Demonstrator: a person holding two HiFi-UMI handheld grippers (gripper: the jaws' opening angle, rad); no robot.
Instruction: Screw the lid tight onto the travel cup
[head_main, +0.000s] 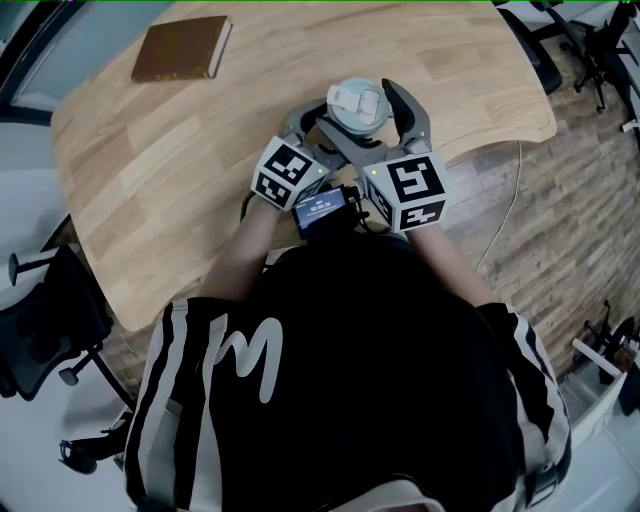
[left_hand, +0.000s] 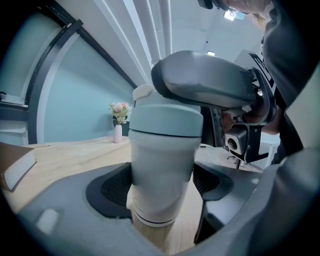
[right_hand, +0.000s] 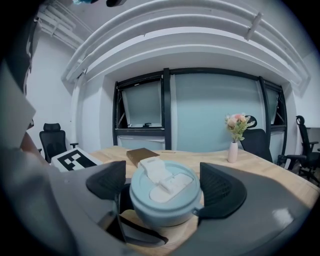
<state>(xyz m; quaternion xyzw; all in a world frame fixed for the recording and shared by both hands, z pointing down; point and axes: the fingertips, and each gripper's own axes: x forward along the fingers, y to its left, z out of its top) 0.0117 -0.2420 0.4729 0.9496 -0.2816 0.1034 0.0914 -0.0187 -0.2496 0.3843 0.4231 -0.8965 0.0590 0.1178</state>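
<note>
A pale blue-grey travel cup (left_hand: 162, 170) stands near the table's front edge, its flip-top lid (head_main: 358, 103) on top. My left gripper (left_hand: 162, 189) grips the cup's body low down, with a dark pad pressed against each side. In the head view the left gripper (head_main: 335, 122) reaches in from the left under the lid. My right gripper (right_hand: 164, 190) is shut around the lid (right_hand: 165, 186), one pad on each side of its rim. From above, the right gripper (head_main: 362, 110) straddles the lid.
A brown book (head_main: 182, 48) lies at the far left of the wooden table (head_main: 150, 170). A small vase of flowers (right_hand: 233, 145) stands further back. A small lit screen (head_main: 320, 210) sits between my wrists. Office chairs (head_main: 40, 320) stand off the table's left edge.
</note>
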